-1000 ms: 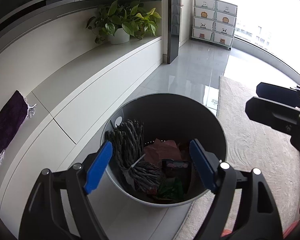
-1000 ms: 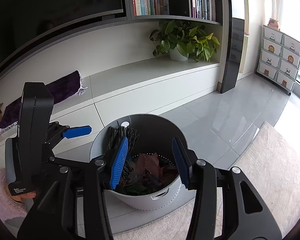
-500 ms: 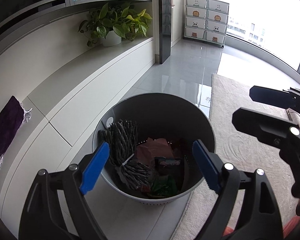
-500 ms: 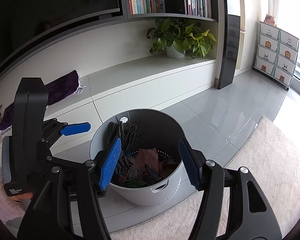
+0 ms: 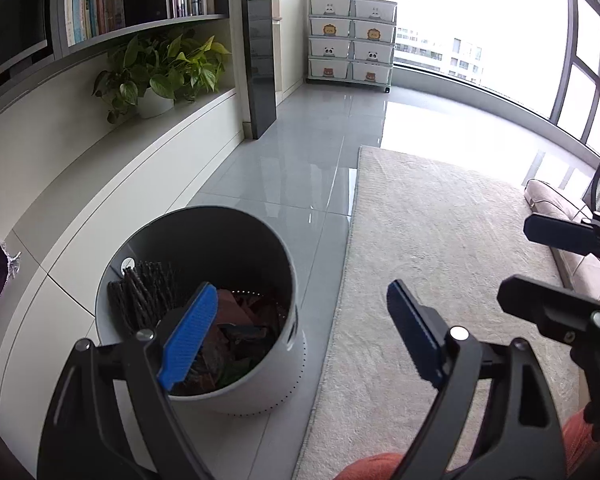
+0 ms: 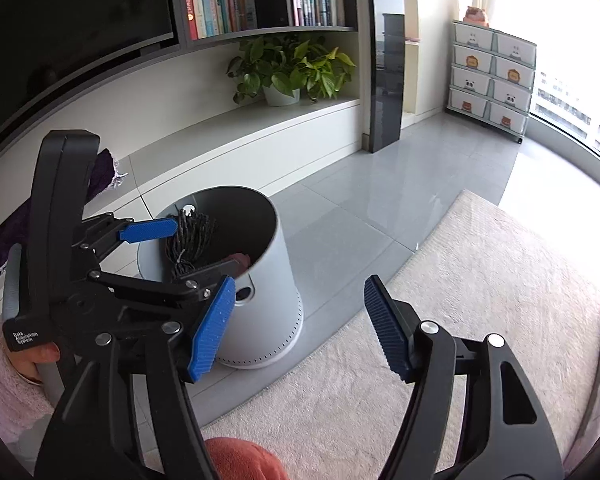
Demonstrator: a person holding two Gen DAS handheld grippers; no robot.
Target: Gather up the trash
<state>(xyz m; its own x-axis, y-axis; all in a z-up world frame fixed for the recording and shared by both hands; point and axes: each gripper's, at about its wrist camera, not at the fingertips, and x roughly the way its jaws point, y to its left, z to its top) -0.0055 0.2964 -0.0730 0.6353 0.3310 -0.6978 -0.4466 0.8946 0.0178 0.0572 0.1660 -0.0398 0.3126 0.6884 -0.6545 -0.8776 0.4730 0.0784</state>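
Observation:
A grey round bin [image 5: 256, 376] stands on the tiled floor by the rug's edge; it also shows in the right wrist view [image 6: 268, 280]. Inside lie a dark rope bundle [image 5: 148, 296] and reddish and green wrappers [image 5: 252, 320]. My left gripper [image 5: 300, 340] is open and empty, right of and above the bin's rim. My right gripper [image 6: 300, 328] is open and empty, in front of the bin over the rug. The left gripper [image 6: 168, 248] shows in the right wrist view beside the bin.
A beige rug [image 5: 440, 240] covers the floor to the right. A low white cabinet [image 5: 112, 184] with a potted plant [image 5: 160, 76] runs along the left wall. A purple cloth [image 6: 100, 172] lies on it. A drawer unit [image 5: 350, 40] stands far back.
Both grippers have pulled back and swung right, away from over the bin toward the rug. Both stay open and empty. The bin has not moved.

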